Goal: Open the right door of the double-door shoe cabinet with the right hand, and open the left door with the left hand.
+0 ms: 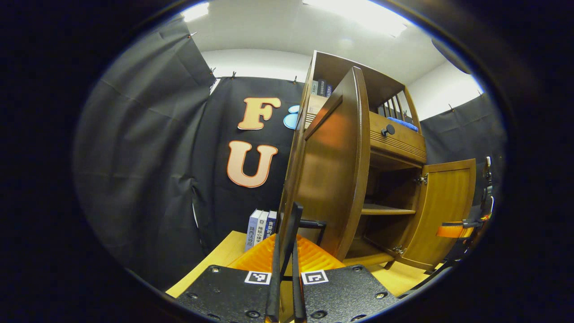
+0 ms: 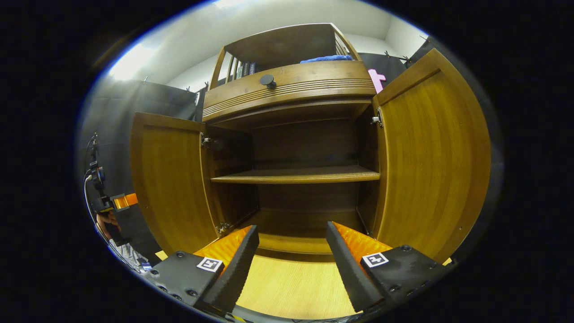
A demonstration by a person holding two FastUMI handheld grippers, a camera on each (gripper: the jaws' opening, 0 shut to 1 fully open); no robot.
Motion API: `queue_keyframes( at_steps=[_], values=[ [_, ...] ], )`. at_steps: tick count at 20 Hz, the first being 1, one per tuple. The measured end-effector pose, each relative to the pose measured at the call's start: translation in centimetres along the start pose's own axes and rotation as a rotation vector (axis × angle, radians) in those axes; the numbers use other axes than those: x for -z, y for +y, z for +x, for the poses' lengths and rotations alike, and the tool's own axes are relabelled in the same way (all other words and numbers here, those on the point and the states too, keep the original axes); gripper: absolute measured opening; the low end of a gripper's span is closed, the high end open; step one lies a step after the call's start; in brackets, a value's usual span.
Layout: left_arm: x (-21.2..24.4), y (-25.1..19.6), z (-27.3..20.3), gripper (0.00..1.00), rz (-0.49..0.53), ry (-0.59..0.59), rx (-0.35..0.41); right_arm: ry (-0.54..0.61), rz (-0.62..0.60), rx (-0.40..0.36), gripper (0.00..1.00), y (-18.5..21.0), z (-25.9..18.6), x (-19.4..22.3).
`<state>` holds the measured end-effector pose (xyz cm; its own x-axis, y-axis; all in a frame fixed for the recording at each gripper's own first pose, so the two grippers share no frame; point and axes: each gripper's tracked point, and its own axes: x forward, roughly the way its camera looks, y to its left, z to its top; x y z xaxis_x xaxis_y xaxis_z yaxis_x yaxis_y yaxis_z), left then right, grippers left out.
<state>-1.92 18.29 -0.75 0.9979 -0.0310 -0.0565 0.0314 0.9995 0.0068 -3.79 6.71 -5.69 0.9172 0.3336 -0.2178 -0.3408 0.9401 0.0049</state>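
Observation:
The wooden shoe cabinet stands with both doors swung wide. In the right gripper view the left door and the right door flank the bare inner shelf. My right gripper is open in front of the opening, with nothing between its fingers. In the left gripper view the left door is seen edge-on, and my left gripper is shut on its thin dark handle. The right door stands open farther off. The other gripper shows beside it.
The cabinet stands on a light wooden tabletop. Above the doors is a drawer with a round knob, and a blue cloth lies on top. Several books stand beside the cabinet. A hand holds the left gripper.

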Motion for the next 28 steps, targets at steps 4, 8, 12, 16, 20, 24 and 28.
queue_keyframes(
  at_steps=[4, 8, 12, 16, 20, 24, 28],
  values=[
    [-0.2, 1.6, 0.4, 0.11, 0.027, 0.004, 0.043, 0.001, 0.006, 0.008, 0.98, -0.1, -0.1, -0.2],
    [-0.2, 2.5, 0.7, 0.10, 0.097, 0.011, 0.086, 0.003, 0.007, 0.005, 0.98, -0.1, 0.1, -0.1],
    [0.5, 2.7, -0.5, 0.10, 0.006, 0.009, 0.054, 0.002, 0.016, 0.006, 0.98, 0.2, 0.4, 0.1],
    [0.7, 3.1, -2.9, 0.12, 0.008, 0.020, -0.002, 0.014, 0.016, -0.015, 0.98, 0.5, 0.8, 0.8],
    [-2.0, 2.3, -5.4, 0.05, 0.095, 0.013, -0.039, 0.007, 0.032, -0.028, 0.98, 0.6, 1.5, 0.9],
    [-4.7, -2.1, -5.8, 0.05, 0.188, -0.024, 0.033, 0.013, 0.030, -0.042, 0.98, 1.1, 1.9, 1.2],
    [-5.3, -7.5, -4.3, 0.00, 0.182, -0.039, 0.140, 0.010, 0.026, -0.043, 1.00, 1.0, 1.8, 1.2]
  ],
)
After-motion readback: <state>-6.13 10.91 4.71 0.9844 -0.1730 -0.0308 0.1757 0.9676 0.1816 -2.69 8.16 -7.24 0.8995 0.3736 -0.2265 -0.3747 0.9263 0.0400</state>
